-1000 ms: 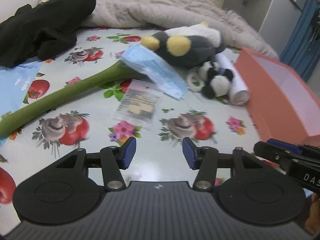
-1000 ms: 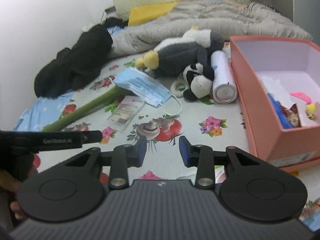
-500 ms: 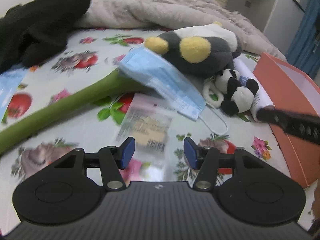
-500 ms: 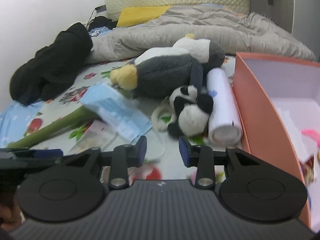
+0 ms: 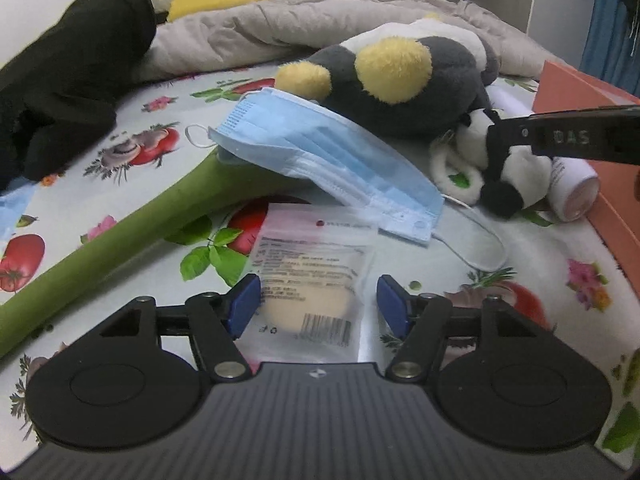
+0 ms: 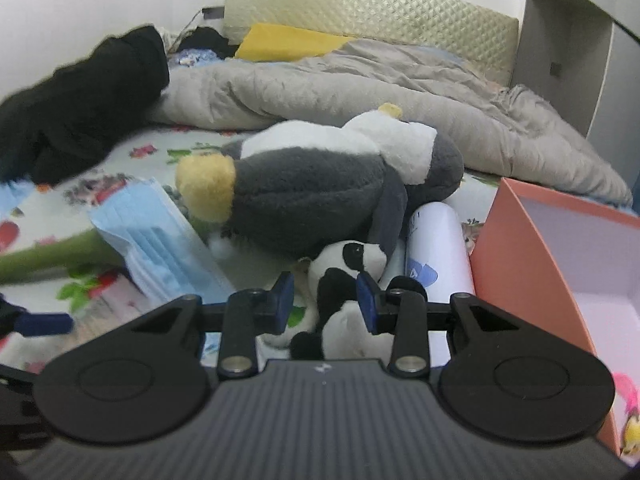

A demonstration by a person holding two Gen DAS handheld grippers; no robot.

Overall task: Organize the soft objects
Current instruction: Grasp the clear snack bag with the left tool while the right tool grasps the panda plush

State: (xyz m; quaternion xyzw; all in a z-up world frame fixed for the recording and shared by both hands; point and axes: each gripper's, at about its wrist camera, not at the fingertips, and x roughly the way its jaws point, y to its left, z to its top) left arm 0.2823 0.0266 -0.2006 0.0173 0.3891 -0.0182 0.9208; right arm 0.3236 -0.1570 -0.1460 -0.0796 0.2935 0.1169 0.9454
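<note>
Because the small black-and-white panda plush (image 6: 344, 280) lies wedged against the large grey penguin plush with yellow feet (image 6: 320, 188) and the white cylindrical roll (image 6: 434, 248), the right gripper (image 6: 325, 300) is brought in low, its blue-padded jaws spread on either side of the toy's body; no squeeze is seen, so the panda is judged framed rather than held. The salmon-coloured cardboard box (image 6: 520, 264) is set just beside the roll, open side up, presumably so that gathered items can be dropped into it with a short carry.

The left gripper (image 5: 318, 306) is held open over the clear plastic packet with a beige pad inside (image 5: 316, 280), the pads straddling its width without pinching it. The packet lies flat on the flower-printed sheet (image 5: 540, 264), so a shallow approach is likely needed. The pale blue pleated face mask (image 5: 320, 152) is draped across the long green plush stem (image 5: 120, 236), partly overlapping the packet's far edge, and may be dragged along if the packet is lifted carelessly.
</note>
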